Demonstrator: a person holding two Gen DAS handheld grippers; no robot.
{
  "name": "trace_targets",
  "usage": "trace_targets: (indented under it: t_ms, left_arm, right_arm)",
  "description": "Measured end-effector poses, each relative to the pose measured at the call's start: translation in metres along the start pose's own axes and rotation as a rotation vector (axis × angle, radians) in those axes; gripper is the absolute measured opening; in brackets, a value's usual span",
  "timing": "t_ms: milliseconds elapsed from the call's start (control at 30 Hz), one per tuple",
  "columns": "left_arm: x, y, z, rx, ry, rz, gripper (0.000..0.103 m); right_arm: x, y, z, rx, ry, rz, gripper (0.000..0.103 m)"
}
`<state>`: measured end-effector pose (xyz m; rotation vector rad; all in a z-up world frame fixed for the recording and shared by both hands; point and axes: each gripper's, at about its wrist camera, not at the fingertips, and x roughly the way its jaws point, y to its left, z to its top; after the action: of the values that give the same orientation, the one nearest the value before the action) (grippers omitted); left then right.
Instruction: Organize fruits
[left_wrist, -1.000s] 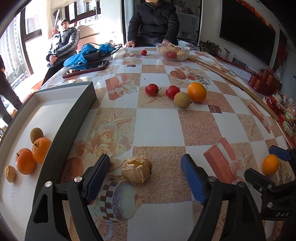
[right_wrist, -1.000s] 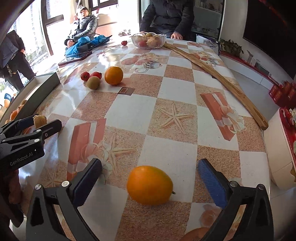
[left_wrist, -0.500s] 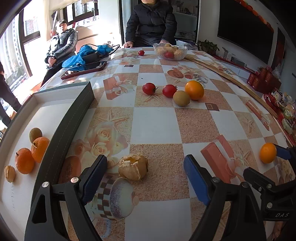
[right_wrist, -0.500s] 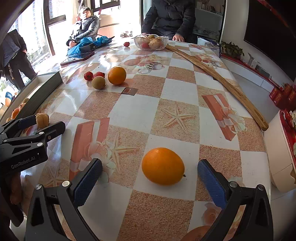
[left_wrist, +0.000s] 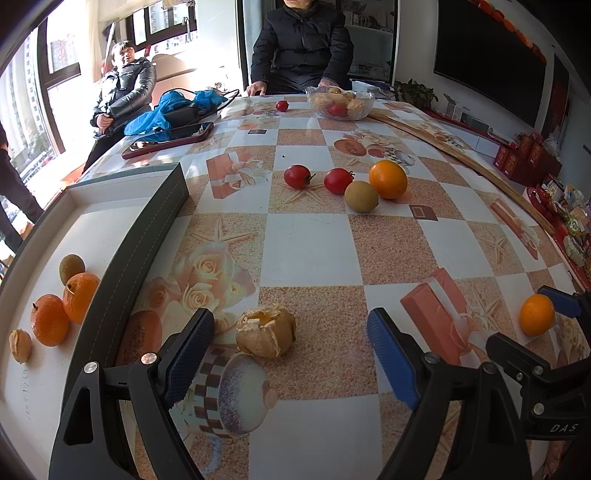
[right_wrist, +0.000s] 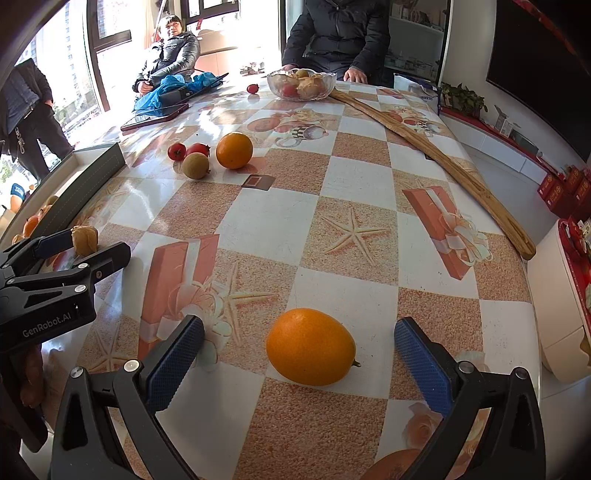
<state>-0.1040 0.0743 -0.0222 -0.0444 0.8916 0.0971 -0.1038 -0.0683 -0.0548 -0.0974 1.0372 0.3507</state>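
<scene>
I am working over the table (left_wrist: 306, 254) with its patterned cloth, and along its left side the white tray (left_wrist: 110, 192) is already holding two mandarins, a small brown fruit and a husked one. Over the last second both views have been shifting a little, so the fruits now sit differently in front of me. My left gripper (left_wrist: 291, 350) has just been spreading its jaws a touch wider, and they are standing open with the husked physalis (left_wrist: 266, 332) lying on the table between them, nearer the left pad and untouched. My right gripper (right_wrist: 299, 354) is likewise hanging open around the orange (right_wrist: 310, 347), which is now sitting squarely between the pads rather than low in the view. I judge both pieces are lined up for closing, then carrying to the tray.
</scene>
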Motion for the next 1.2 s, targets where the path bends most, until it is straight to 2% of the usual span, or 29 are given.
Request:
trace_targets:
  t_ms: [1200]
  left_arm:
    - [0.0002,-0.0011,-0.0013,0.002,0.006,0.000,0.095]
  right_arm:
    - [-0.0002,-0.0003,-0.0002,0.000,-0.001,0.002,0.103]
